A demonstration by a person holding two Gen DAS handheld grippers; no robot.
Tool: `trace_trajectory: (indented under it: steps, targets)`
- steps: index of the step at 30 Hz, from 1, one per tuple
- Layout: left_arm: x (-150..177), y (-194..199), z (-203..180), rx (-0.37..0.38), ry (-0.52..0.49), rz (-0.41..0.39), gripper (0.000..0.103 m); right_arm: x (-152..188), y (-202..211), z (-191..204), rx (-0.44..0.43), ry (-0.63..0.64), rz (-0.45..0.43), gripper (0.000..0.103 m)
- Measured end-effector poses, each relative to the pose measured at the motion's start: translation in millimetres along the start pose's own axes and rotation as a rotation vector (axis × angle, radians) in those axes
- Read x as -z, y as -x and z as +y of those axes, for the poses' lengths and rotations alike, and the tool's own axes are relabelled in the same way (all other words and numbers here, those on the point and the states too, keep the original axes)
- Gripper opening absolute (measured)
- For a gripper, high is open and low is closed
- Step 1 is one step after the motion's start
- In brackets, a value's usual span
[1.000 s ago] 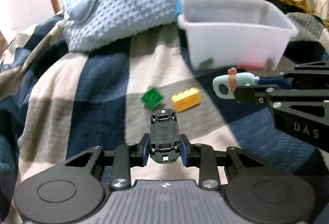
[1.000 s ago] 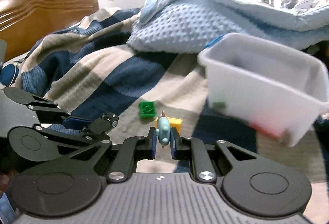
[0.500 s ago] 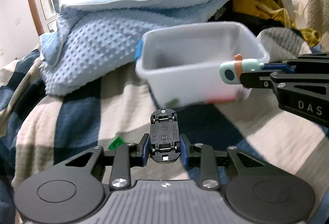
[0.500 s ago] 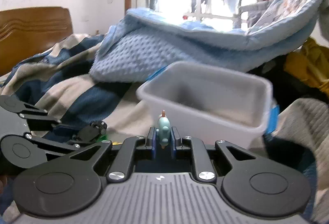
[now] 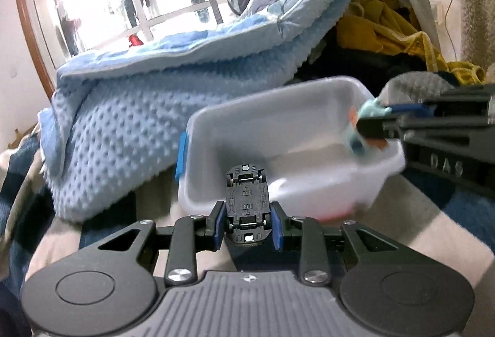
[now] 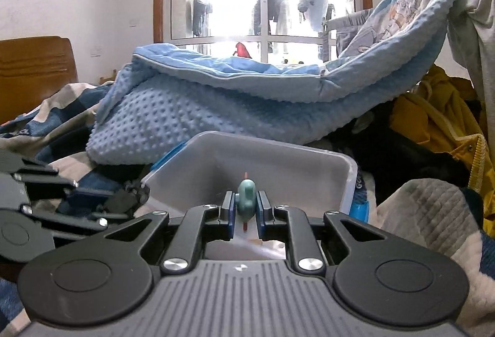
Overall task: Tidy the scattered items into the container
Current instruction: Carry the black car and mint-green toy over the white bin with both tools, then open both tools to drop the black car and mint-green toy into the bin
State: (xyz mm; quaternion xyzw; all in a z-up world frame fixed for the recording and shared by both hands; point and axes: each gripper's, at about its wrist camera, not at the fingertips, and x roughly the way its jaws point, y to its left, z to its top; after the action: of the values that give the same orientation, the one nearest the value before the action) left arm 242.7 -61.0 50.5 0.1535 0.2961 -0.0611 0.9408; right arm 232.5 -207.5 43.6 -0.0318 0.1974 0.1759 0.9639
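Both loads now at the bin (image 5: 309, 182): left hand-held gripper (image 5: 247, 213) clamped on toy car (image 5: 247, 198), right hand-held gripper (image 6: 246, 210) clamped on teal toy (image 6: 246, 201) at 2 o'clock; release looks next.

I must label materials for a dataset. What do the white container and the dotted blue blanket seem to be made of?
White container: probably plastic, semi-translucent with a matte, frosted look; its thin walls let light through, and its rim looks moulded.
Dotted blue blanket: probably soft plush fabric, matte; it has raised dots, folds loosely and has a stitched edge.

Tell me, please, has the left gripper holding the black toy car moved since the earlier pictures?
Yes: the left gripper advanced to the white plastic bin, leaving the bricks behind.
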Motion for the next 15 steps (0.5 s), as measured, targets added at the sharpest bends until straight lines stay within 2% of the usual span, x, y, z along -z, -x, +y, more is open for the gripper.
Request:
trace_trajectory:
  steps: [9,12,15]
  targets:
    - [-43.4,-53.3,5.6,-0.009,0.023,-0.007,0.033,-6.6,-41.0,-19.8,0.028,0.004,0.023,0.016]
    - [-49.7,-75.7,3.9,-0.022,0.001,0.012,0.033,-6.1,-54.4,-25.0,0.041,0.022,0.038,0.016]
    - [-52.6,-97.3,5.0,-0.001,0.016,0.041,0.036,-4.1,-65.1,-29.9,0.043,0.02,0.053,0.017]
